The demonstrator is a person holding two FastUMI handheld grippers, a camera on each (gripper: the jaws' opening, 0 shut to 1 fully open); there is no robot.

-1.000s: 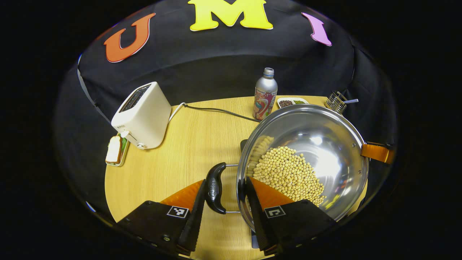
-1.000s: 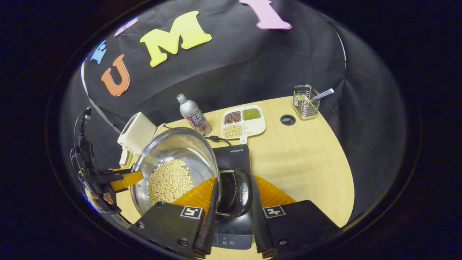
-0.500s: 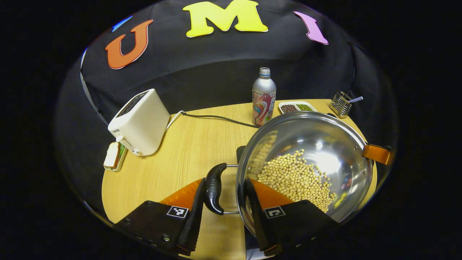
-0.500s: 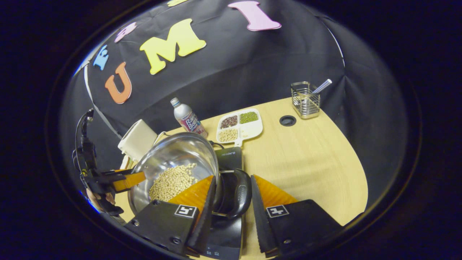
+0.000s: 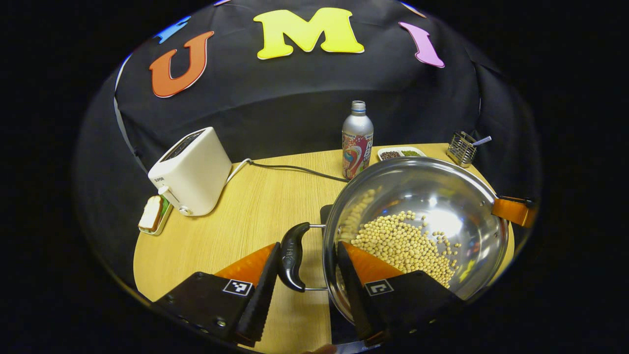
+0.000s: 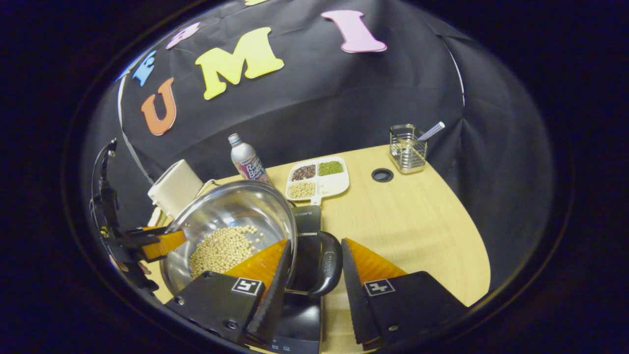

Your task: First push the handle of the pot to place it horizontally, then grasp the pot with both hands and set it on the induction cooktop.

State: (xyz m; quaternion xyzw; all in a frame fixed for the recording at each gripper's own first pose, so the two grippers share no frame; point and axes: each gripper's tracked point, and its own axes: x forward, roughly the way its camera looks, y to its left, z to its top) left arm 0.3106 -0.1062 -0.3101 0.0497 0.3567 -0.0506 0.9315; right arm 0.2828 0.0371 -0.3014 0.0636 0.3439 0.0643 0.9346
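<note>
The round polished stainless-steel pot (image 5: 417,216), holding a heap of pale soybeans (image 5: 408,246), sits over the flat black induction cooktop (image 6: 307,219) on the wood-grain table (image 5: 255,206), w/ a curved black loop handle (image 5: 292,255) at each side. Left gripper (image 5: 304,290) and right gripper (image 6: 312,290) each straddle a handle, fingers spread, not pinching. Vs. 1 s ago the pot sits lower and more level, beans spread flatter.

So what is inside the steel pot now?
The pot holds a pile of pale round beans; bare steel shows around them. The left gripper's own finger covers the near part of the pile.
</note>
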